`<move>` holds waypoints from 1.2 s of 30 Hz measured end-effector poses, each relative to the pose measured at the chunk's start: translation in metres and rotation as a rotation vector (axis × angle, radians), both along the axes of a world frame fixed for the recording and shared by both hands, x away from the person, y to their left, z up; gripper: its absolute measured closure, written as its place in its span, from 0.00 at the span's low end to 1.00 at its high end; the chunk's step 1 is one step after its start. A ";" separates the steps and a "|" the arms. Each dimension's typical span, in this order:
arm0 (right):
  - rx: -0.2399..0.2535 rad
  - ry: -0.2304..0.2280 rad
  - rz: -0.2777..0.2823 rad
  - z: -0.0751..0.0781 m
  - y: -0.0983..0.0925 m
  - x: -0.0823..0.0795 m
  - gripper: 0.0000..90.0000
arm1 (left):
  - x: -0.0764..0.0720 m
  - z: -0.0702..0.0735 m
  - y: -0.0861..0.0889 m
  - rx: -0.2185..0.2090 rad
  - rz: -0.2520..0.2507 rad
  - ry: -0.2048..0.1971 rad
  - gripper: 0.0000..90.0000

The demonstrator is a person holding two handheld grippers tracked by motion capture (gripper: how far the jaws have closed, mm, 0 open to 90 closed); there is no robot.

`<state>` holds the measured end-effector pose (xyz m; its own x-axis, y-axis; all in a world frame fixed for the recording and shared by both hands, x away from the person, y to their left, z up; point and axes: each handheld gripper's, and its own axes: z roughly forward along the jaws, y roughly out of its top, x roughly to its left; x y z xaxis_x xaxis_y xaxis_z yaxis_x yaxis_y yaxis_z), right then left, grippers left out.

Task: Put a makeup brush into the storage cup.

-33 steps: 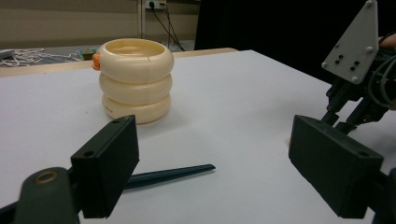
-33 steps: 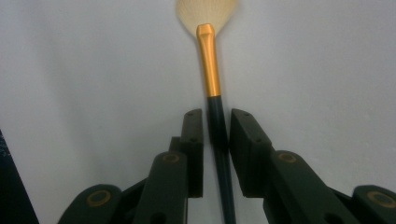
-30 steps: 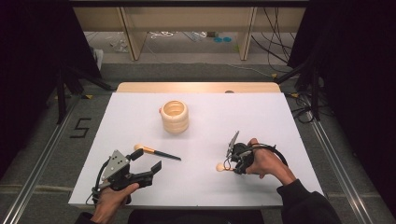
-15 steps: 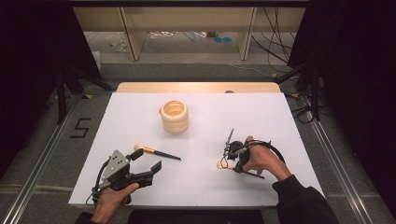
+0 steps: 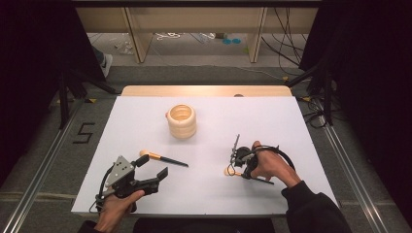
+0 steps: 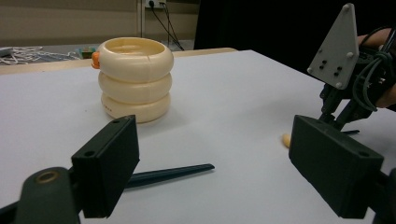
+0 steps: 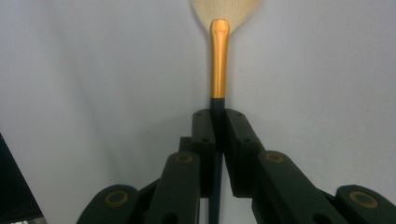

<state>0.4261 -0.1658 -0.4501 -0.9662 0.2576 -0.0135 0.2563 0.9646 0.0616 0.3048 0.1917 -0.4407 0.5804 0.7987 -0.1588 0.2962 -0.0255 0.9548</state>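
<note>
A cream holder (image 5: 182, 121) made of three stacked rings stands upright at the middle of the white table (image 5: 291, 126). My right gripper (image 5: 236, 167) points down at the table and is shut on the dark handle of a makeup brush (image 5: 228, 171). In the right gripper view the jaws (image 7: 218, 126) pinch the handle just below the gold ferrule (image 7: 219, 60), and the pale bristles (image 7: 224, 11) lie on the table. A second brush (image 5: 163, 158) lies flat in front of my left gripper (image 5: 155, 166), which is open. Its dark handle (image 6: 168, 173) shows between the jaws, untouched.
A wooden strip (image 5: 204, 91) runs along the table's far edge. Beyond it are shelf legs and cables on the floor. Metal rails (image 5: 43, 170) run along both sides of the table. In the left gripper view the right gripper (image 6: 341, 112) shows far right.
The right gripper has rolled so its grey plate stands edge-on, and it sits a little lower over its brush. The left gripper and its brush have not moved.
</note>
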 end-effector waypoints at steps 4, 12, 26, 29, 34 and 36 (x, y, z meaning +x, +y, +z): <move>0.096 -0.082 -0.040 0.019 -0.004 0.001 0.93 | 0.000 0.000 0.000 -0.002 0.007 0.002 0.18; 0.219 -0.100 -0.090 0.034 -0.012 0.004 0.93 | 0.000 0.000 0.000 -0.002 0.006 0.001 0.18; 0.396 -0.187 -0.159 0.045 -0.022 0.010 0.93 | 0.000 0.001 0.000 -0.004 0.007 0.000 0.18; 0.445 -0.201 -0.175 0.047 -0.025 0.013 0.93 | 0.000 0.001 0.000 -0.005 0.008 -0.001 0.18; 0.520 -0.221 -0.194 0.048 -0.027 0.015 0.93 | 0.000 0.001 0.000 -0.005 0.008 -0.001 0.18; 0.548 -0.221 -0.205 0.049 -0.028 0.016 0.93 | 0.000 0.000 0.000 0.000 0.008 -0.001 0.18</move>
